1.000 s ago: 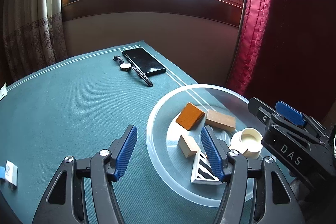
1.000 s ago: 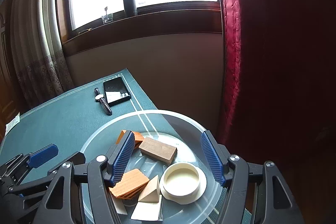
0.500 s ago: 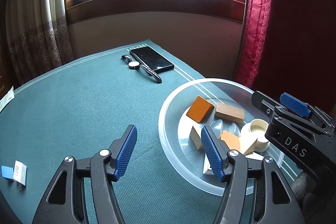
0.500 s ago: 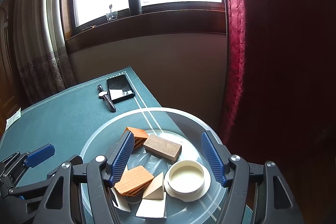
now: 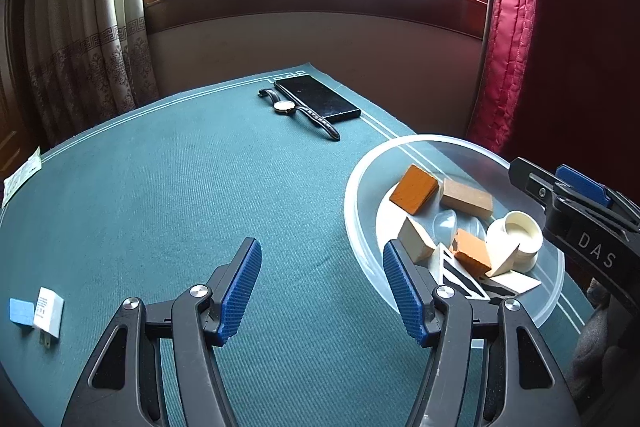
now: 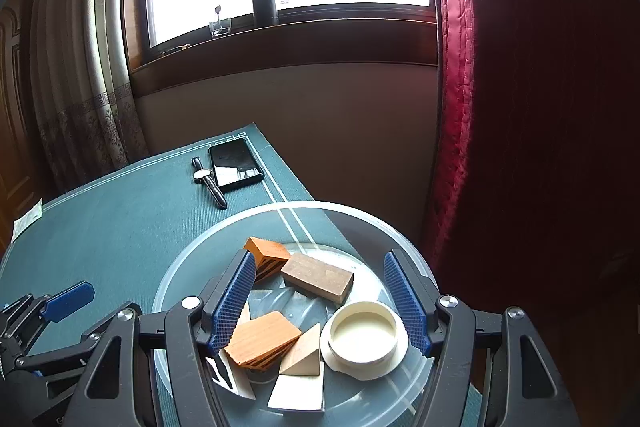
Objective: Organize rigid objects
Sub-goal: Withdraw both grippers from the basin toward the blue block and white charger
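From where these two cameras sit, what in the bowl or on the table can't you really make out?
- Striped card in the clear bowl: left wrist view, partly behind the left gripper finger and blocks.
- Bowl's near rim: right wrist view, cut off by the bottom edge and the right gripper.
- White charger label: left wrist view, too small to read.
- Watch dial: both views, too small.

We are seeing blocks (image 5: 414,189) lying in the bowl (image 5: 360,227) at lower right, the phone (image 5: 316,97) and watch (image 5: 298,111) lying behind it.
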